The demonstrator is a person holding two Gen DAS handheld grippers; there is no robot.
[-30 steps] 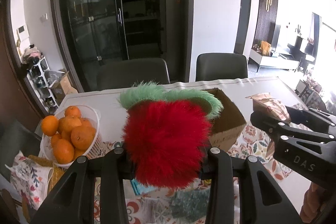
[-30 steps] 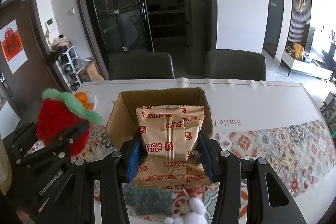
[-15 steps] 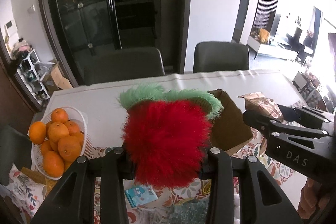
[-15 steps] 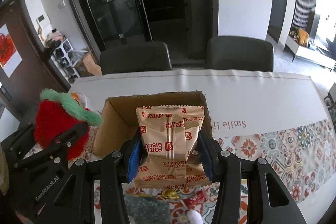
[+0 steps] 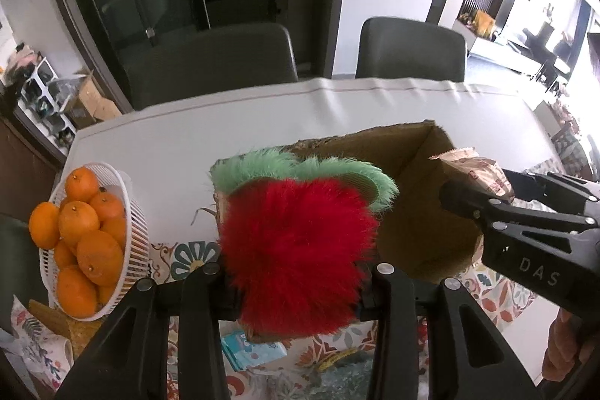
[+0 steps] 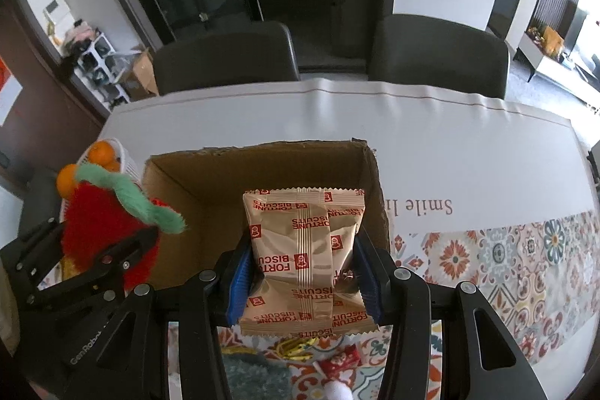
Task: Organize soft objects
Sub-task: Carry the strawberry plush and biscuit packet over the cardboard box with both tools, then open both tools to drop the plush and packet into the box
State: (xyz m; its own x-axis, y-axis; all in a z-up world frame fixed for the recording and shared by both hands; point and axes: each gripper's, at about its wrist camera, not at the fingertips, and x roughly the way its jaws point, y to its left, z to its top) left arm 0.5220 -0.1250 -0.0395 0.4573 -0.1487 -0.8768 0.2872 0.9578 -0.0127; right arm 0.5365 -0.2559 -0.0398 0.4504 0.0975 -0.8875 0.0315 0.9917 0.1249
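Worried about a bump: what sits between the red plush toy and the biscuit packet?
In the right wrist view, only the cardboard box's open inside lies between the plush toy and the biscuit packet.

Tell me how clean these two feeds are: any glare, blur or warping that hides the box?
Left wrist: window light at the right edge is blown out, the cardboard box interior sits in shade, and the red plush toy covers its near left corner. Right wrist: evenly lit and sharp, print on the biscuit packet readable. Both fisheyes bend the table edge.
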